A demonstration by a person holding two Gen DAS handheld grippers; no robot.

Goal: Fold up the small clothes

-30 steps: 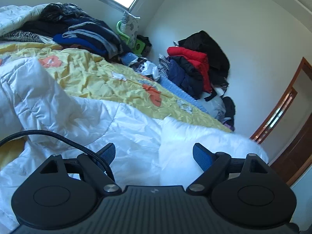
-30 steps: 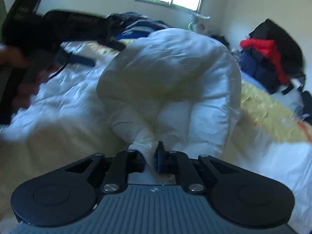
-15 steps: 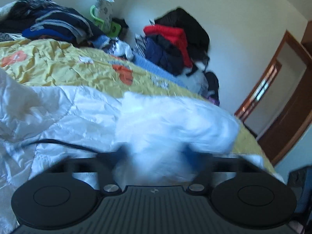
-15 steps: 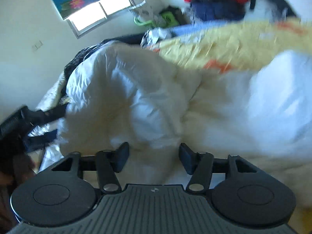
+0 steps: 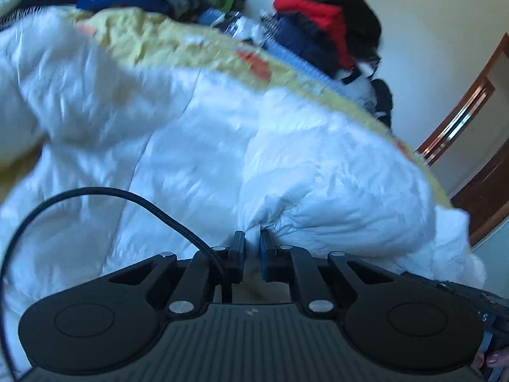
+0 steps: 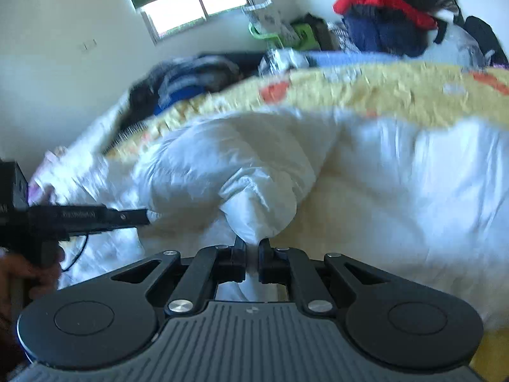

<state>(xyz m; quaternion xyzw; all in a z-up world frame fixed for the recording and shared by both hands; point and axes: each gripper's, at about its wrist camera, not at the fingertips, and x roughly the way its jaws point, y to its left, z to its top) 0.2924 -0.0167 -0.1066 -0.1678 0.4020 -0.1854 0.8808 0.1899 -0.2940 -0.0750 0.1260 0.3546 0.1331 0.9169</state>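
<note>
A white puffy jacket (image 5: 197,146) lies spread on the bed and fills the middle of both views; it also shows in the right wrist view (image 6: 241,165). My left gripper (image 5: 252,242) is shut on a bunched fold of the jacket at its near edge. My right gripper (image 6: 252,248) is shut on another bunched end of the jacket. The left gripper also shows from the side in the right wrist view (image 6: 136,216), at the left, against the jacket.
A yellow bedspread (image 5: 178,41) with orange patches covers the bed under the jacket. Piles of dark, blue and red clothes (image 5: 318,28) lie along the far side by the wall. A wooden door (image 5: 477,133) stands at the right. A window (image 6: 194,6) is behind.
Both grippers were open half a second ago and have closed on folds of the white jacket. A second ago the right gripper held the jacket and the left was open.
</note>
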